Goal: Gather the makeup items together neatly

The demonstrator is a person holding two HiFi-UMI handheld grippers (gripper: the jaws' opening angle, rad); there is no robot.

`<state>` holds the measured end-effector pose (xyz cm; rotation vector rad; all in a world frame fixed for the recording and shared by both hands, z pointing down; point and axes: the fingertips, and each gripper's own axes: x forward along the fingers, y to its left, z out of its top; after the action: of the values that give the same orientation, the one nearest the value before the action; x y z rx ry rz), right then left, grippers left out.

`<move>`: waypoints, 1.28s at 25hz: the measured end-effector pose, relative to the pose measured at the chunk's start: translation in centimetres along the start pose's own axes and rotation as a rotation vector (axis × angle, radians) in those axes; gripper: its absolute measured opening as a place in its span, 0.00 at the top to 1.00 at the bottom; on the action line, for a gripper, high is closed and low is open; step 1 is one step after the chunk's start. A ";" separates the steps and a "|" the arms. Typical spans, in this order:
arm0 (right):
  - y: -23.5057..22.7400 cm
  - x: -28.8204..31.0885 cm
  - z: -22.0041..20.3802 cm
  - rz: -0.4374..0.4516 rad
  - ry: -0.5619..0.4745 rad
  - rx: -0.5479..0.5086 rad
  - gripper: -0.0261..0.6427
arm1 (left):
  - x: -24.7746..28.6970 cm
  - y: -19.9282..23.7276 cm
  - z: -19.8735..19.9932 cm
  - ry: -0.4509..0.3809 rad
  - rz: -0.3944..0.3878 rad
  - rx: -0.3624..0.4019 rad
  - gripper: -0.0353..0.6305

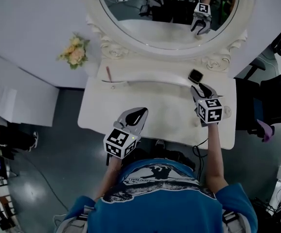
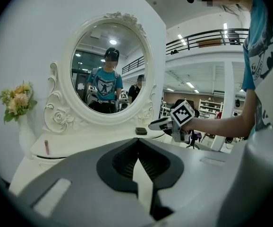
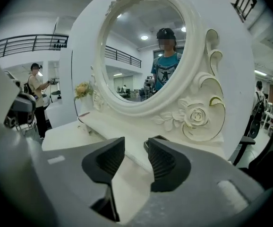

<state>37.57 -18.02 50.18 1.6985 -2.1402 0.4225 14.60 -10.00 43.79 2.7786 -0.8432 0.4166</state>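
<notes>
Makeup items sit well apart on the vanity shelf (image 1: 150, 79), black compact (image 1: 195, 75) right, slim pink stick (image 1: 108, 73) left, so I judge I'm reaching for the compact, right gripper (image 1: 200, 88) fingers (image 3: 164, 161) partly open and empty, left gripper (image 1: 138, 112) fingers (image 2: 123, 161) closed on nothing, and next I must straddle it.

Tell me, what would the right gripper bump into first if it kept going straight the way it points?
Probably the small black compact on the vanity shelf. It lies just ahead of the right gripper, whose open jaws hold nothing. Depth is unclear, so it might touch the shelf first.
</notes>
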 end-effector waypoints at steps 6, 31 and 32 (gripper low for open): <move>-3.8 4.2 -1.6 -0.033 0.120 -0.038 0.53 | 0.5 0.3 -0.5 0.014 0.024 -0.013 0.93; -6.1 8.0 -3.5 -0.012 0.188 -0.104 0.47 | -0.8 1.7 -2.7 0.083 0.093 -0.073 0.93; -6.1 7.8 -3.5 -0.019 0.180 -0.113 0.47 | -0.9 1.7 -2.8 0.085 0.090 -0.072 0.93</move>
<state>42.26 -24.54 56.97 1.5556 -1.9790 0.4237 12.32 -10.16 46.28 2.6450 -0.9458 0.5053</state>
